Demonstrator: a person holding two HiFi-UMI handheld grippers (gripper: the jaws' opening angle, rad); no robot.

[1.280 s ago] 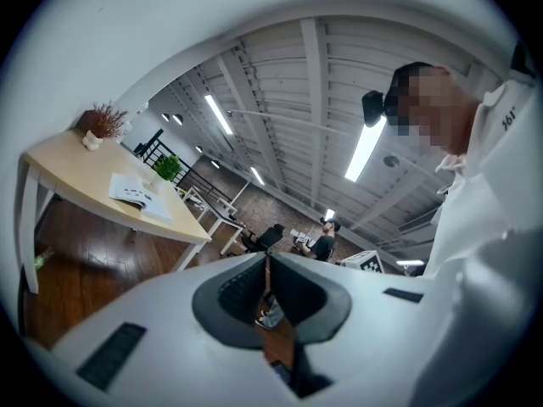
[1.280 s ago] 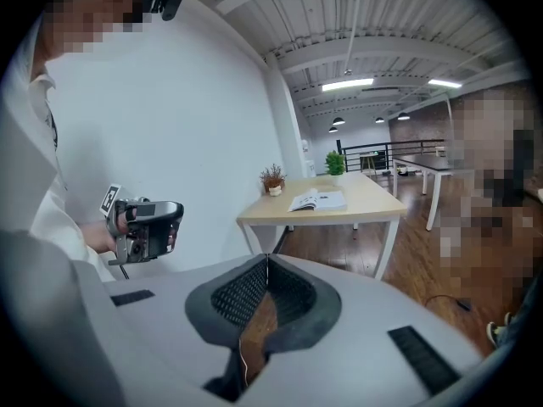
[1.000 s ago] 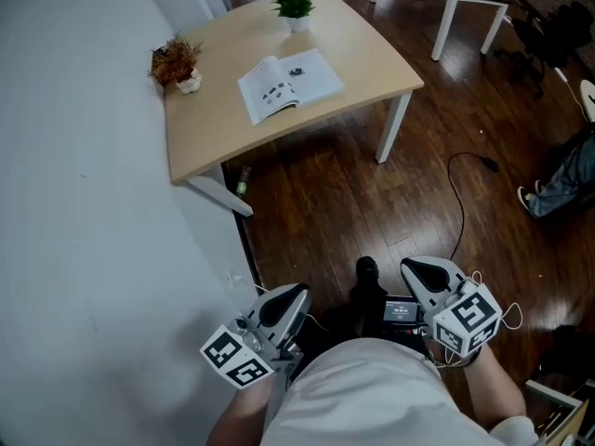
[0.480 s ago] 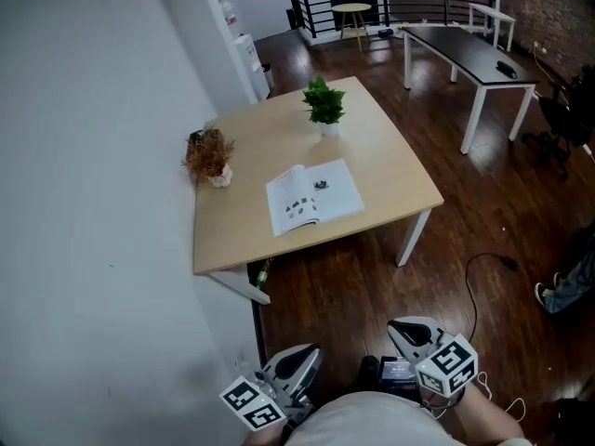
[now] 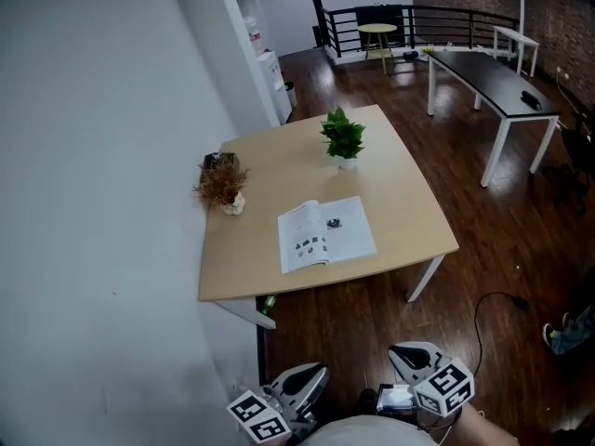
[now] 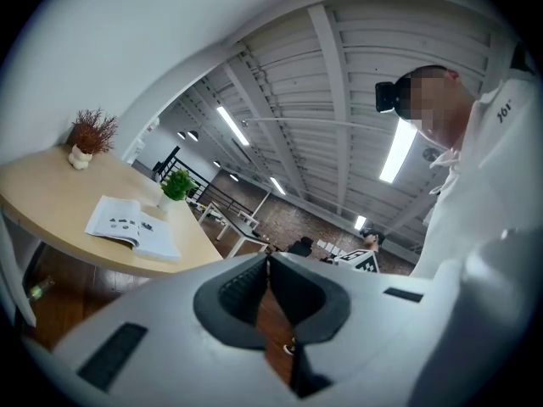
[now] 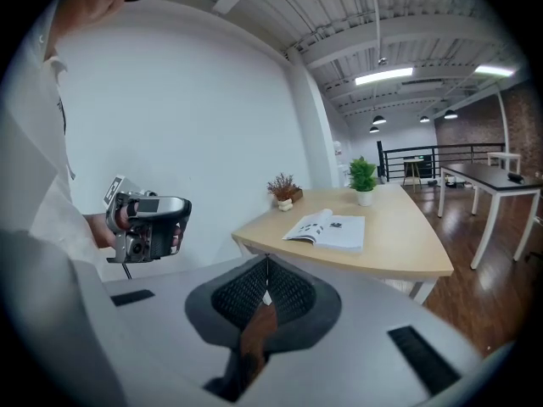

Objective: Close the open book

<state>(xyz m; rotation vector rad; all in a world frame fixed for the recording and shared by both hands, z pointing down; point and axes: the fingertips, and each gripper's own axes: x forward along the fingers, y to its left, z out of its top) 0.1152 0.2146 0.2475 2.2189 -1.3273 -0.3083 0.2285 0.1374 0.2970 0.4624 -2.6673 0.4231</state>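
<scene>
An open book (image 5: 325, 234) lies flat on a light wooden table (image 5: 270, 268), near its front edge; it also shows in the left gripper view (image 6: 131, 227) and the right gripper view (image 7: 330, 230). Both grippers are well short of the table, low at the bottom of the head view. My left gripper (image 5: 311, 379) is shut with nothing between its jaws (image 6: 269, 257). My right gripper (image 5: 409, 354) is shut and empty too (image 7: 267, 263). The left gripper also appears, held in a hand, in the right gripper view (image 7: 146, 225).
A green potted plant (image 5: 344, 137) and a dried reddish plant (image 5: 223, 184) stand on the table behind the book. A white wall (image 5: 102, 203) runs along the left. A black cable (image 5: 497, 309) lies on the dark wood floor; a dark-topped table (image 5: 493, 82) stands farther right.
The table and book have slid lower in the head view as I walk forward. Both grippers have dropped toward the bottom edge, still shut.
</scene>
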